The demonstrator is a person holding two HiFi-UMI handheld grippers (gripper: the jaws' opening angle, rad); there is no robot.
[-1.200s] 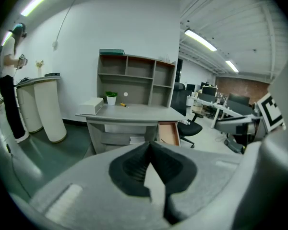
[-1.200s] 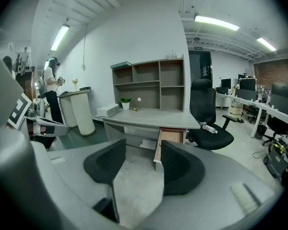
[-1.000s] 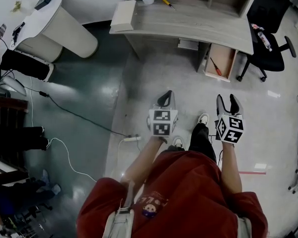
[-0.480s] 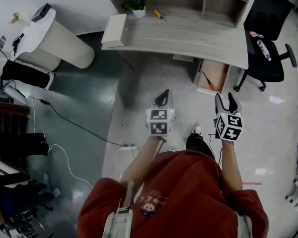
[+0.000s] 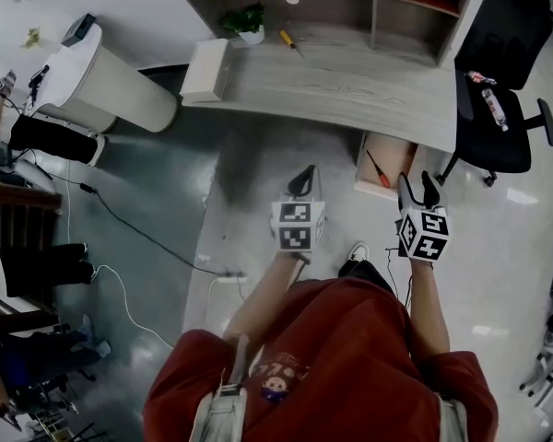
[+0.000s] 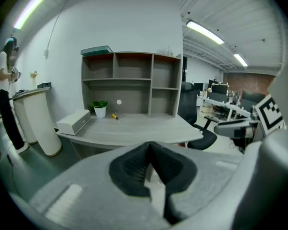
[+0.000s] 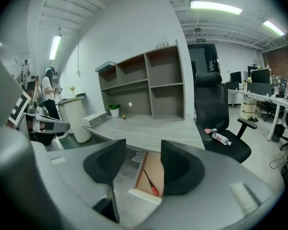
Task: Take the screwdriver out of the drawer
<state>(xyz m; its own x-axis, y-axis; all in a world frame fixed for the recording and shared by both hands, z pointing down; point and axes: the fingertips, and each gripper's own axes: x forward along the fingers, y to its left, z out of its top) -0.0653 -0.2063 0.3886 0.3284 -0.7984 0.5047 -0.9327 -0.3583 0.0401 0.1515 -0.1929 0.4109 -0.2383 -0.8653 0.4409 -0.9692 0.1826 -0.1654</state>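
Just ahead of your right tongs (image 5: 417,184), the open drawer (image 5: 398,145) sticks out from under the table (image 5: 350,86). The red-handled screwdriver (image 5: 377,168) lies loose on the drawer's floor, slanted, with its handle toward you. Your right tongs are released: the jaws are spread with nothing held, and the screwdriver shows through the gap, apart from both jaws. Your left tongs (image 5: 304,177) are clenched on nothing, jaws pressed together, beside the right ones and pointed at the table. Beyond the left tongs, at the back of the table, a yellow-handled screwdriver (image 5: 288,40) lies near a small potted plant (image 5: 246,20). A white box (image 5: 205,69) sits further left. To the right of your right tongs stands a black office chair (image 5: 502,132) with a bottle (image 5: 491,100) on its seat.
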